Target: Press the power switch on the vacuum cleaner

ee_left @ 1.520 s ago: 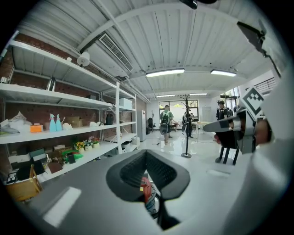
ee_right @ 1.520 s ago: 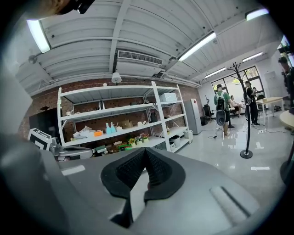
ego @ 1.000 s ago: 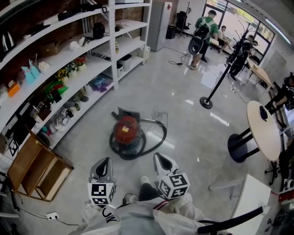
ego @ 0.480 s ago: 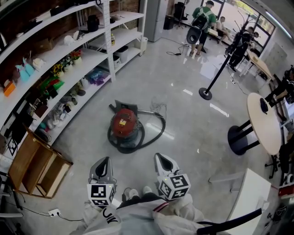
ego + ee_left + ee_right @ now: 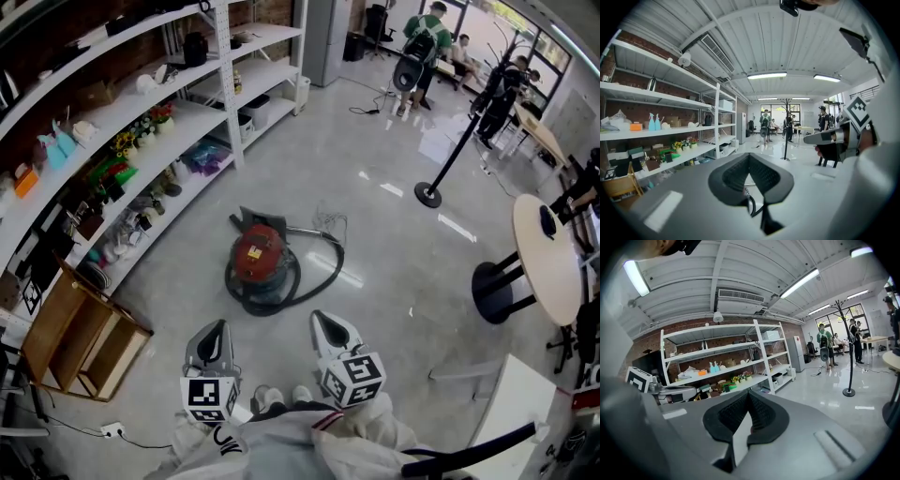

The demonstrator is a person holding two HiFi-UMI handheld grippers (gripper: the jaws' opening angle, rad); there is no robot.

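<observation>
The red canister vacuum cleaner (image 5: 260, 258) sits on the glossy floor in the head view, its black hose (image 5: 323, 272) looped round its right side. No switch can be made out at this distance. My left gripper (image 5: 213, 335) and right gripper (image 5: 328, 328) hang side by side close to my body, well short of the vacuum, and point toward it. Both are shut with nothing held. In the left gripper view the left gripper (image 5: 749, 157) has its pads meeting at the tips. The right gripper (image 5: 749, 394) looks the same in its own view.
White shelving (image 5: 141, 122) full of small items lines the left. An open wooden crate (image 5: 80, 342) lies at lower left, near a floor socket (image 5: 111, 431). A black pole stand (image 5: 429, 197), a round table (image 5: 548, 272) and a white box (image 5: 511, 403) stand right. People (image 5: 419, 47) are far back.
The view has shifted a little as I step; the vacuum sits slightly higher in the frame than a second ago. Both grippers stay shut in the same place before me.
</observation>
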